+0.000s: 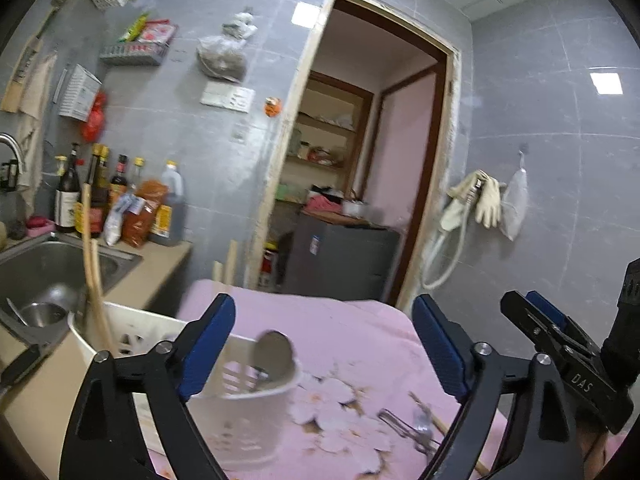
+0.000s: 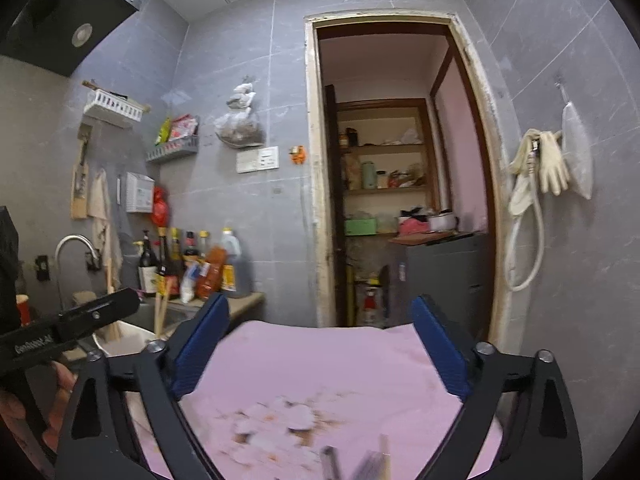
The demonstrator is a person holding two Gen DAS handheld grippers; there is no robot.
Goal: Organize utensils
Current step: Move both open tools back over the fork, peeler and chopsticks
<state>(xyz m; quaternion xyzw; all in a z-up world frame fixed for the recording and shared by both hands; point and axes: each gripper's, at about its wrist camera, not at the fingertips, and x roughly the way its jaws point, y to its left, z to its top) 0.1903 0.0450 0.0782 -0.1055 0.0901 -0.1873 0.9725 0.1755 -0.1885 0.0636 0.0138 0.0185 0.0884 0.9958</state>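
A white slotted utensil holder (image 1: 240, 408) stands on the pink flowered cloth (image 1: 340, 320), at its left edge. A metal spoon (image 1: 272, 354) stands in it, bowl up, and wooden chopsticks (image 1: 94, 280) lean in its left part. My left gripper (image 1: 324, 348) is open and empty above the holder. More metal utensils (image 1: 412, 428) and a chopstick lie on the cloth to the right. My right gripper (image 2: 320, 352) is open and empty over the cloth (image 2: 320, 364); utensil tips (image 2: 352, 460) show blurred at the bottom edge. The right gripper also shows in the left wrist view (image 1: 560, 340).
A steel sink (image 1: 44, 272) with a ladle sits left of the holder. Bottles and packets (image 1: 120, 204) stand on the counter behind it. A doorway (image 1: 360, 184) with a grey cabinet lies beyond the table. Gloves (image 1: 480, 200) hang on the right wall.
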